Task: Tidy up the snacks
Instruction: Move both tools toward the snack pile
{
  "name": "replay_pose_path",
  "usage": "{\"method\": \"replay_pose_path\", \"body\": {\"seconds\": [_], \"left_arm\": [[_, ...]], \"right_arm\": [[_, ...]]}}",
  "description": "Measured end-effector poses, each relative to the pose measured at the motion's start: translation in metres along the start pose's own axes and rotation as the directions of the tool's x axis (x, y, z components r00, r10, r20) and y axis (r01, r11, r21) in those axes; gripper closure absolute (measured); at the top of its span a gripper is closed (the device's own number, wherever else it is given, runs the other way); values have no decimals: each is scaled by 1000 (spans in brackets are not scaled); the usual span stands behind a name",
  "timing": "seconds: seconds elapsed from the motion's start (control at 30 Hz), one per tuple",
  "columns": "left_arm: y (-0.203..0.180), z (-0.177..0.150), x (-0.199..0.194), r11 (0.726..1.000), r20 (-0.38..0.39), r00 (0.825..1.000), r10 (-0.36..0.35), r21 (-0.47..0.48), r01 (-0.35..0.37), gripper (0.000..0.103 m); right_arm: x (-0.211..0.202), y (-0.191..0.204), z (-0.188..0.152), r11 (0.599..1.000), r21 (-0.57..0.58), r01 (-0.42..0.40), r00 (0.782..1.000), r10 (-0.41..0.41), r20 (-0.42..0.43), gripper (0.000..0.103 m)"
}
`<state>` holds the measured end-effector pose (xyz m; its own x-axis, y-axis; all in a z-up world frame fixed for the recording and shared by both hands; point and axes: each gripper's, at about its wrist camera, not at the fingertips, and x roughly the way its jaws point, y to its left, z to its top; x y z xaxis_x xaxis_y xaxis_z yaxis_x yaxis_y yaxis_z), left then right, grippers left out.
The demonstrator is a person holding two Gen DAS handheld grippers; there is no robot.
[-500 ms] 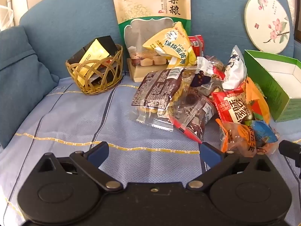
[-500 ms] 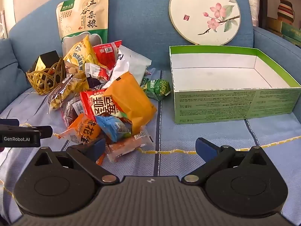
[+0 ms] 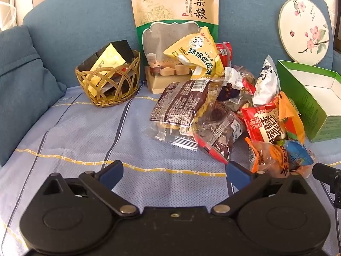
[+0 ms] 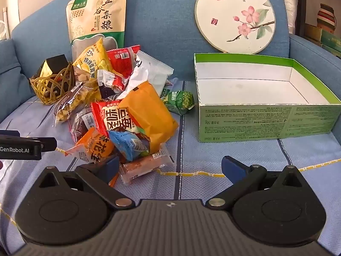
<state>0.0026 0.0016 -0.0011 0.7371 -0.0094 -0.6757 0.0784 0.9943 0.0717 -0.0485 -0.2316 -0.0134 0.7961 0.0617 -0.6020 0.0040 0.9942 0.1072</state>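
Wicker first: at the far left we see a woven basket (image 3: 107, 85) holding gold and black packets, set on the blue sofa's striped cover (image 3: 85, 132). Right of it a tall grain pouch (image 3: 174, 21) leans on the backrest. Our left gripper (image 3: 173, 171) hangs wide open over bare cover, nothing between its fingers. Next comes the snack pile (image 4: 119, 111), heaped mid-seat; a pinkish bar, perhaps a sausage, lies nearest. Our right gripper (image 4: 170, 167) is spread open too, empty, near the pile's edge. Far right sits the green box (image 4: 266, 119), empty, under a round floral fan (image 4: 234, 15).
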Motion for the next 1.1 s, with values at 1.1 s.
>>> {"method": "replay_pose_path", "body": {"seconds": [1.1], "left_arm": [[17,9,-12,960,24,965,-261,-100,262,0]], "right_arm": [[12,25,-6,980,-180,-82,997,82,-4,0]]}}
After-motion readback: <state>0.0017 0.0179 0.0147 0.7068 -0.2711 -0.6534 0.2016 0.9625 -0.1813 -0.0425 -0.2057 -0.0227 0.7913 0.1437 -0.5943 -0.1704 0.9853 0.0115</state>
